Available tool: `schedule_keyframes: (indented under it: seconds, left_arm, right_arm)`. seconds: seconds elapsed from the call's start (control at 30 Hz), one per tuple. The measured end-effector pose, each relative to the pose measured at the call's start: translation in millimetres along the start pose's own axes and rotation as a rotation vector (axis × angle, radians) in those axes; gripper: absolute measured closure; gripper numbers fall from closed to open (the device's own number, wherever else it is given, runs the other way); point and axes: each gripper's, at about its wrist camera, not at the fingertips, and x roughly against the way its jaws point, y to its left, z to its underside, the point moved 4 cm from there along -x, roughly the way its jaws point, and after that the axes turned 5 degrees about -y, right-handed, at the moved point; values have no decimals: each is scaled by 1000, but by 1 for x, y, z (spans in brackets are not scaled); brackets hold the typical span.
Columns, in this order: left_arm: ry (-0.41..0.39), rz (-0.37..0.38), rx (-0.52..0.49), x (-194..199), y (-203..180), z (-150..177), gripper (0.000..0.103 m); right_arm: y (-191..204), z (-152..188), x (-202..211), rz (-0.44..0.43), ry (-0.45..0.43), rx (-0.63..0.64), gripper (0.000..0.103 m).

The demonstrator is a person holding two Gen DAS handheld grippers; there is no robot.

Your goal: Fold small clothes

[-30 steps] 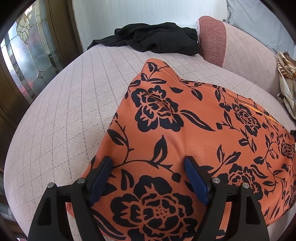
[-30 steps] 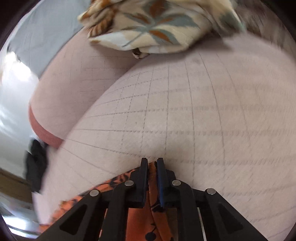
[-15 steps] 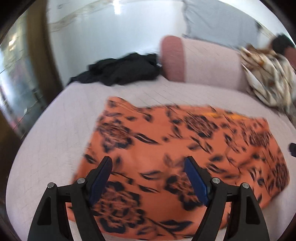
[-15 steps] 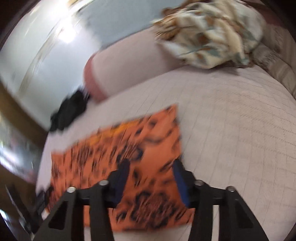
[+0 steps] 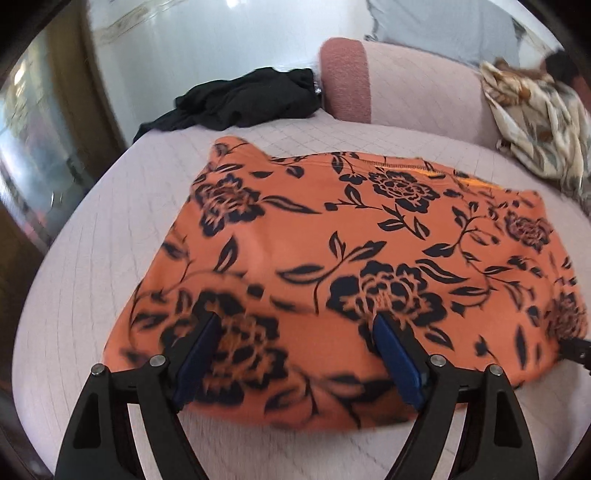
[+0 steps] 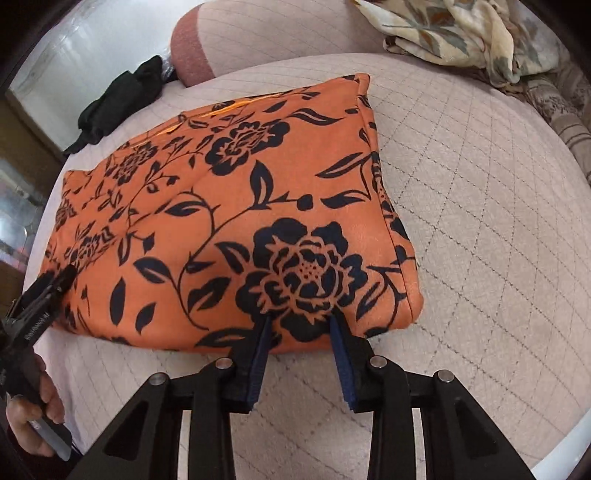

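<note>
An orange cloth [image 5: 369, 236] printed with black flowers lies spread flat on a pale quilted sofa seat [image 6: 480, 206], folded over on itself, its doubled edge running down the side nearest the right gripper [image 6: 300, 325]. That gripper hangs over the cloth's near edge with its blue-padded jaws parted; they have just been narrowing a little, with nothing pinched between them. The left gripper [image 5: 295, 332] hovers over the opposite near corner of the cloth, its jaws spread wide, having just widened further, and the fabric shows between them without being clamped. In the right wrist view the left gripper appears at the frame's left edge, with the person's hand [image 6: 40, 413] wrapped around its handle.

Along the far edge of the seat, a black garment [image 5: 236, 99] lies crumpled beside a dusty-pink bolster [image 5: 345, 81], well apart from the orange cloth. A cream cloth with a leaf pattern [image 6: 461, 29] is heaped against the backrest at the seat's other far corner. The left wrist view is slightly blurred near the gripper.
</note>
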Motion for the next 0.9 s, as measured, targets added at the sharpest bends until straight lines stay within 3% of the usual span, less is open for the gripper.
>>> schedule_keyframes:
  seconds: [0.1, 0.2, 0.33, 0.43, 0.6, 0.63, 0.73, 0.9]
  left_arm:
    - [-29, 19, 54, 21, 5, 7, 18]
    - [-60, 0, 63, 28, 6, 5, 18]
    - [-58, -45, 114, 17, 19, -2, 18]
    - [-42, -56, 155, 7, 27, -4, 18]
    - [-25, -98, 138, -8, 27, -9, 17]
    - [-2, -101, 137, -15, 27, -8, 13]
    - [32, -162, 86, -31, 21, -5, 3]
    - [22, -175, 88, -33, 19, -4, 0]
  right_arm:
    - [-9, 3, 12, -44, -12, -85, 66]
    - [-7, -3, 32, -65, -98, -102, 66]
    - [2, -15, 48, -94, -210, -106, 65]
    - [8, -28, 49, -127, -238, -143, 65]
    - [19, -39, 27, -122, -202, -156, 65]
    - [21, -40, 20, -116, -181, -155, 65]
    - [24, -33, -17, -57, -46, -135, 64]
    - [29, -31, -12, -46, -56, -75, 64]
